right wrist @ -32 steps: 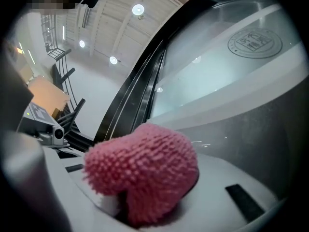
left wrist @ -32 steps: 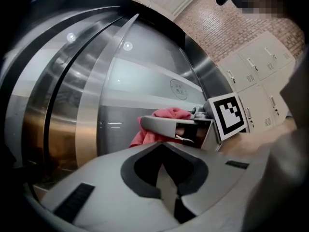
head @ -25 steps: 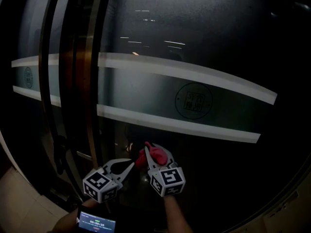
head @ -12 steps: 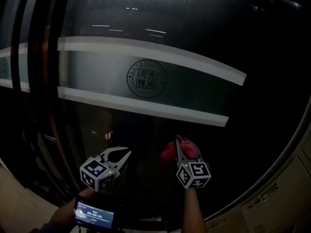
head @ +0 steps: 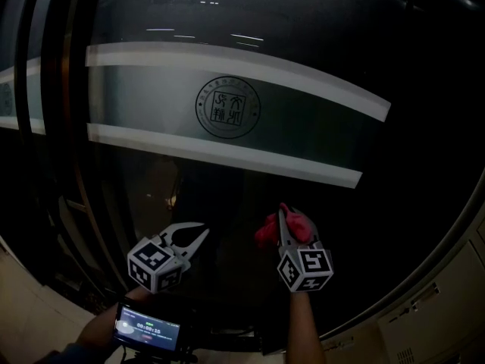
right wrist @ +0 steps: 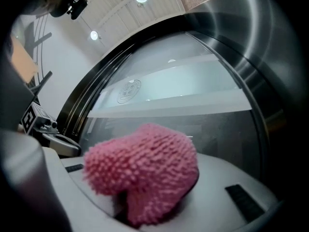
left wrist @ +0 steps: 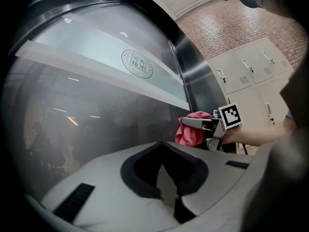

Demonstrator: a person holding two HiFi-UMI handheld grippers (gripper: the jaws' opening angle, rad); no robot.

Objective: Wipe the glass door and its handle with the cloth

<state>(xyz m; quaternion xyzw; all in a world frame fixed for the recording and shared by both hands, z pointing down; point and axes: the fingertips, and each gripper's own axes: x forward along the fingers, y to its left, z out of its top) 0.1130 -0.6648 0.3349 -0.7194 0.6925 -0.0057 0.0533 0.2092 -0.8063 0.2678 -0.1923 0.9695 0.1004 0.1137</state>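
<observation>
Rightward over the glass (head: 326,59) the right claw (head: 282,212) has slid, clenched on the pink cloth (head: 294,224); the left claw (head: 203,230) hangs apart, clenched on nothing.

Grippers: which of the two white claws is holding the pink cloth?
The right gripper, at the right of the head view: its jaws are shut on the pink cloth. The left gripper has nothing between its jaws.

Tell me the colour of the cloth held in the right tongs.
Pink, with a nubby, looped texture. The cloth shows best in the right gripper view.
</observation>
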